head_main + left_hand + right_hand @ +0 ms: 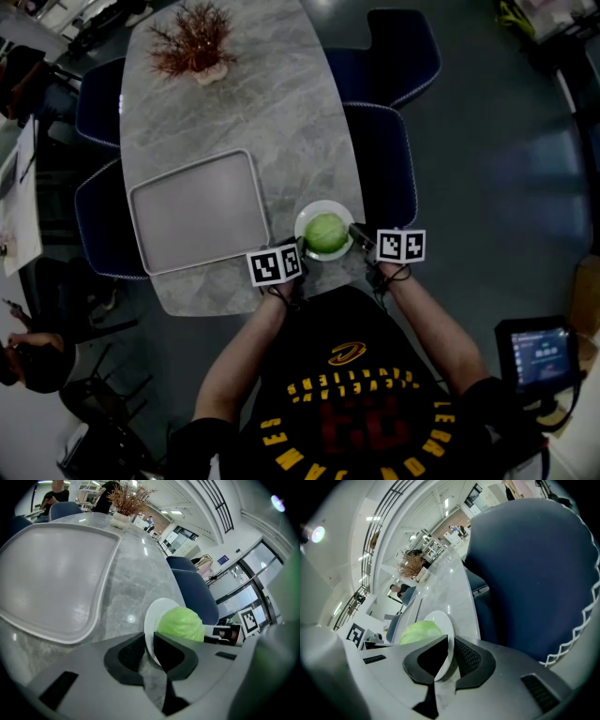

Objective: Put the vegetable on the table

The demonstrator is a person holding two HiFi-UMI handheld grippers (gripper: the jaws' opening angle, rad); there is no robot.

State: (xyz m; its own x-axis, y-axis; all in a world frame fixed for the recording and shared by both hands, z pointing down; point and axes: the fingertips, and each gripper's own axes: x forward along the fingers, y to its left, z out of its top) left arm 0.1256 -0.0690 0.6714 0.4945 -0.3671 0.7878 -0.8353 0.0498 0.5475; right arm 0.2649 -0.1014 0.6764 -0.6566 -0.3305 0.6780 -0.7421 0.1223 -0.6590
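— How is the left hand-held gripper [151, 641] set?

— Clenched on the plate [154, 616]. Its jaws are nearly together, with only the thin white rim pinched between the dark pads.

— And the right hand-held gripper [448, 654]?

— The same grip on the opposite rim: narrow gap, plate edge clamped between the pads.

— Where is the vegetable?

— A green cabbage [325, 232] sits on that plate, directly between the two hand-held grippers and just ahead of each one's jaws. Neither pair of jaws touches the cabbage itself.

— Is the plate down on the bench [262, 103]?

— It is over the bench's near edge, but I cannot tell whether it rests there or is lifted.

— Anything close by?

— A grey tray [197, 211] lies on the bench ahead and to the left of the left hand-held gripper, apart from the plate. A blue chair [534, 573] stands to the right of the right one.
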